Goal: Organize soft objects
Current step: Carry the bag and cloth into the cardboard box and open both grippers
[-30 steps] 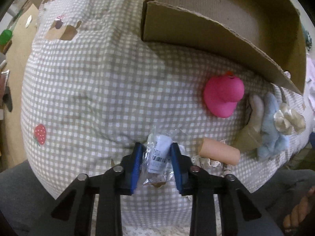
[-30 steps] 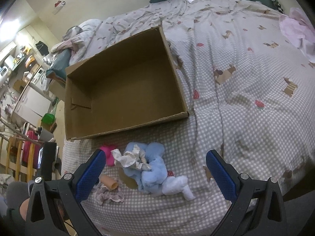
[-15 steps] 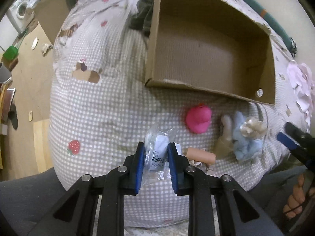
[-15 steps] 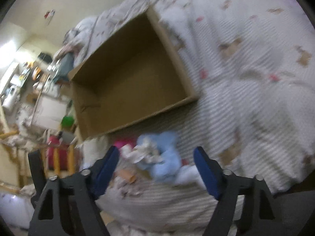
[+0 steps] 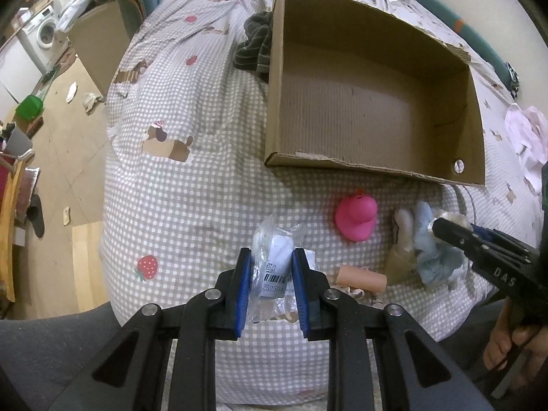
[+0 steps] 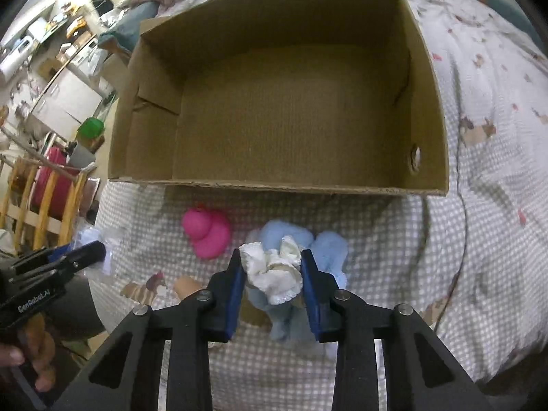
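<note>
My left gripper (image 5: 270, 270) is shut on a clear plastic packet with a white item and a barcode label (image 5: 274, 263), held above the checked bedspread. My right gripper (image 6: 272, 274) is shut on a cream lacy cloth (image 6: 270, 270) that lies on a light blue plush toy (image 6: 325, 250). A pink duck-shaped toy (image 5: 356, 219) lies just before the box and also shows in the right wrist view (image 6: 207, 229). The open cardboard box (image 6: 260, 185) stands empty behind the toys. A peach tube-shaped piece (image 5: 359, 277) lies right of my left gripper.
The bed is covered by a grey checked spread (image 5: 191, 185). A dark striped cloth (image 5: 255, 48) lies at the box's left side. A pink garment (image 5: 527, 137) lies far right. The floor with a green container (image 5: 29, 106) drops off to the left.
My right gripper has moved down to the toy pile and closed on the cream cloth. My left gripper has lifted and pulled back with the packet, so the box shows whole.
</note>
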Tool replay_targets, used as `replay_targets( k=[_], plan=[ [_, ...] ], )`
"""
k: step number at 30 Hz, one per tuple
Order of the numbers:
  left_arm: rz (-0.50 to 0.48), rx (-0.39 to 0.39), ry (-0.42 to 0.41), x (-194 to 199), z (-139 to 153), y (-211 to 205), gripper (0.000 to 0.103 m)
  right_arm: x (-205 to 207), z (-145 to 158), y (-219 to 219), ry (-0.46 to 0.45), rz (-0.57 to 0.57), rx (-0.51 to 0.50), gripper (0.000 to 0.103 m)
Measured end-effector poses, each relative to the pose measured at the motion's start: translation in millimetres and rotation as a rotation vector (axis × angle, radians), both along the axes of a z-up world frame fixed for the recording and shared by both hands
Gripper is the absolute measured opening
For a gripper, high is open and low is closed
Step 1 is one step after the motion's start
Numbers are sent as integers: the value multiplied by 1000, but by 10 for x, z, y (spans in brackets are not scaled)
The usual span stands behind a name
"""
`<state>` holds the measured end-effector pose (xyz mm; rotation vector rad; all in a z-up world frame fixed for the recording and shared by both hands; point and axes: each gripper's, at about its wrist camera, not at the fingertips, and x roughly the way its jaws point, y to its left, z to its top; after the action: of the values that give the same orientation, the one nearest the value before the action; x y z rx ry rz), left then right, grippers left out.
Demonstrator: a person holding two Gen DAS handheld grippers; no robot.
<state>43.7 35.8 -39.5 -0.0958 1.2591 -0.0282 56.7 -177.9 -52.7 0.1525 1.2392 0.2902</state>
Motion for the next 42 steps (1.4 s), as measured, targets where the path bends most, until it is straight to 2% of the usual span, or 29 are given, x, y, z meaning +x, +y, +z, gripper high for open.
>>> replay_targets(
  k=[1,4,10,15,18,25,29,33,38,42],
  plan=[
    [0,0,-4,-7,9,-8,21,-2,13,-11,-6,-7,9,24],
    [-2,13,-22,-18,44,-27,21,-34,49,-112,-19,-26,49,21],
    [6,26,-62,-35,153,-28,21,-141,333,-317,-86,-84,133,20],
    [2,36,-136,15,400,-63,21,-185,572,-466,-127,-109,180,20],
    [-11,56,-176,91,567,-113,21,-187,693,-568,-155,-107,197,20],
    [-43,47,-218,348,818,-221,21,-30,891,-605,-202,-108,212,21],
    [-64,43,-243,559,858,-326,21,91,916,-633,-220,-110,209,21],
    [-88,36,-228,765,762,-461,21,244,853,-635,-239,-94,202,21],
    [-110,53,-244,940,618,-584,21,410,643,-658,-237,-109,224,21],
    [-132,16,-235,1011,413,-636,21,471,463,-643,-209,-119,224,21]
  ],
)
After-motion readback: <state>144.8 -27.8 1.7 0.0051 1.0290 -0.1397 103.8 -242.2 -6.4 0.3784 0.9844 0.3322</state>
